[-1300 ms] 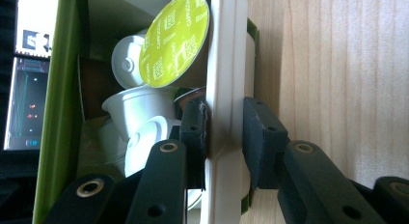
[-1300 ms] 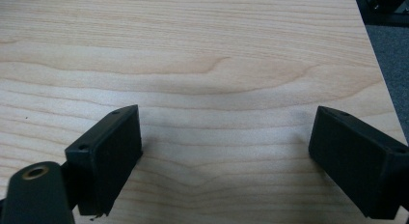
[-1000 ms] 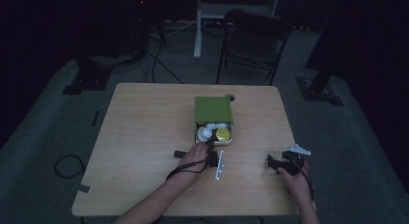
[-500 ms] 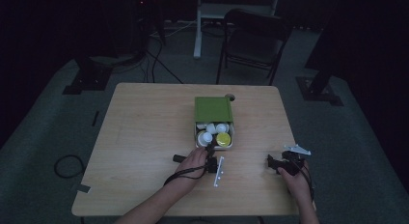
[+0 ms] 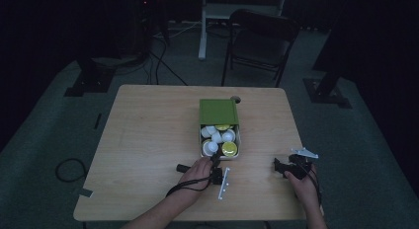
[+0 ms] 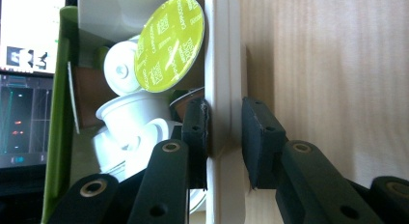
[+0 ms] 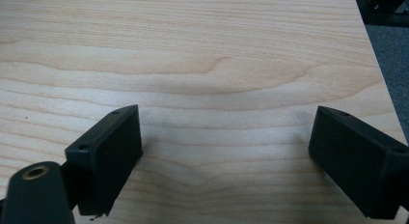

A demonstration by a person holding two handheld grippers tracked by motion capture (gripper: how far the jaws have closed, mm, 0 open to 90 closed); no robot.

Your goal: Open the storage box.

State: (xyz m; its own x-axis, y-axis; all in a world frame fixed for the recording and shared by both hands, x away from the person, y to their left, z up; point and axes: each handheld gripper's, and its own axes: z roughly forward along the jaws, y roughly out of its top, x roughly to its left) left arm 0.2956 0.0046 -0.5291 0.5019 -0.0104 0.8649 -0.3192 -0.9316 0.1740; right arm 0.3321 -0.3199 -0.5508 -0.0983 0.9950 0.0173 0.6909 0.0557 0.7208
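Observation:
A green box sleeve [image 5: 218, 112] lies mid-table with a white tray [image 5: 239, 139] slid partly out of it toward me. The tray holds several coffee capsules, white ones [image 5: 213, 135] and one with a yellow-green lid [image 5: 229, 148]. My left gripper [image 5: 216, 163] is shut on the tray's near wall. In the left gripper view the pads [image 6: 195, 127] pinch that white wall [image 6: 219, 50], with the yellow-green lid [image 6: 169, 43] and white capsules [image 6: 128, 115] just behind it. My right gripper [image 5: 282, 166] rests near the table's right front corner, open [image 7: 226, 156] over bare wood.
A cable hole [image 5: 235, 98] sits in the table just behind the green sleeve. A dark chair [image 5: 262, 36] stands beyond the far edge. The table's right edge [image 7: 381, 79] lies close to the right gripper. A lit screen [image 6: 24, 89] shows past the sleeve.
The white tray has slid further out of the green sleeve toward me, drawn by the left gripper, and more capsules show. The right gripper has stayed put.

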